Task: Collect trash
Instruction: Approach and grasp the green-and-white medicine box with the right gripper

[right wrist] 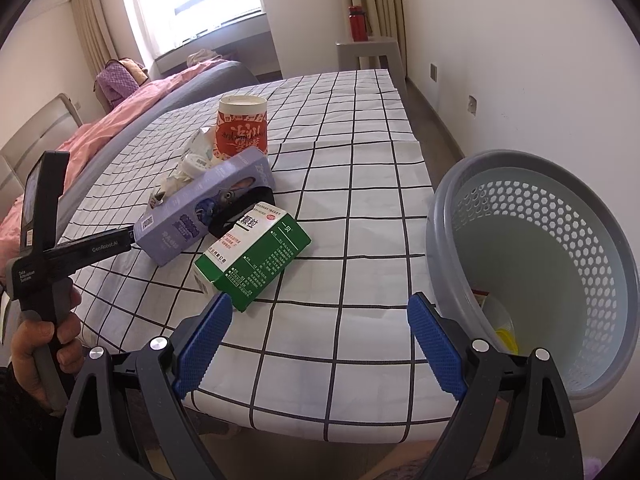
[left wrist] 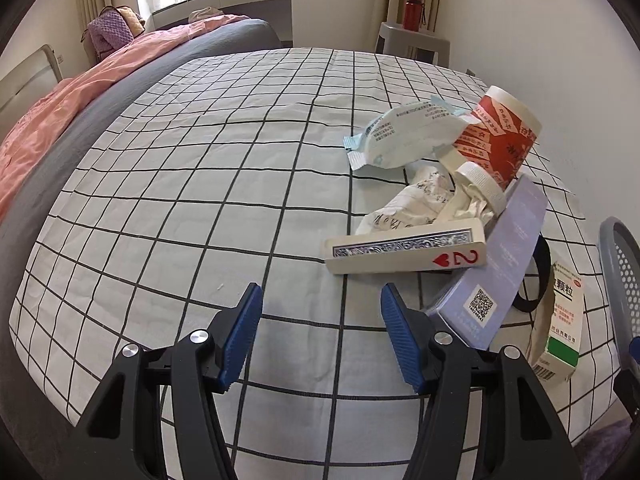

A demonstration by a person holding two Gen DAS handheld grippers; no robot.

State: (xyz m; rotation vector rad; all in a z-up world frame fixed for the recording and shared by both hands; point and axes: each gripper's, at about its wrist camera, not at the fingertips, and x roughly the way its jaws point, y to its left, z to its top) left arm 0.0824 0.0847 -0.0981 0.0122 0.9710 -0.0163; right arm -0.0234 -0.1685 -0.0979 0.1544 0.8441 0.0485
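Daylight from the far window fell across a table spread with a black-and-white checked cloth (left wrist: 200,184), a bed with a pink quilt (left wrist: 60,112) lying off to its left. On the right half of the cloth the rubbish sat in one loose heap: a red paper cup (left wrist: 496,136) tipped on its side at the far end, a pale blue wrapper (left wrist: 400,136) leaning against it, crumpled paper (left wrist: 408,204) and a small white cap (left wrist: 482,184) in the middle, then a playing-card box (left wrist: 404,252) and a purple carton (left wrist: 504,264) nearer. A green-and-white medicine box (right wrist: 256,256) lay nearest of all, touching the purple carton.

Beyond the right edge of the table a grey perforated basket (right wrist: 520,184) was tilted toward me, with a little rubbish already at its bottom.

The left gripper (left wrist: 320,332) hovered low over bare cloth just near of the card box, its blue pads apart and empty. The right gripper (right wrist: 320,340) hung near of the medicine box, also spread wide and holding nothing.

I judged the heap was the hazard. The pieces leaned on one another, so pulling one out could topple the cup or roll the cap off the table. The medicine box sat near the table's corner, and a clumsy pinch might shove it over the edge and miss the basket.
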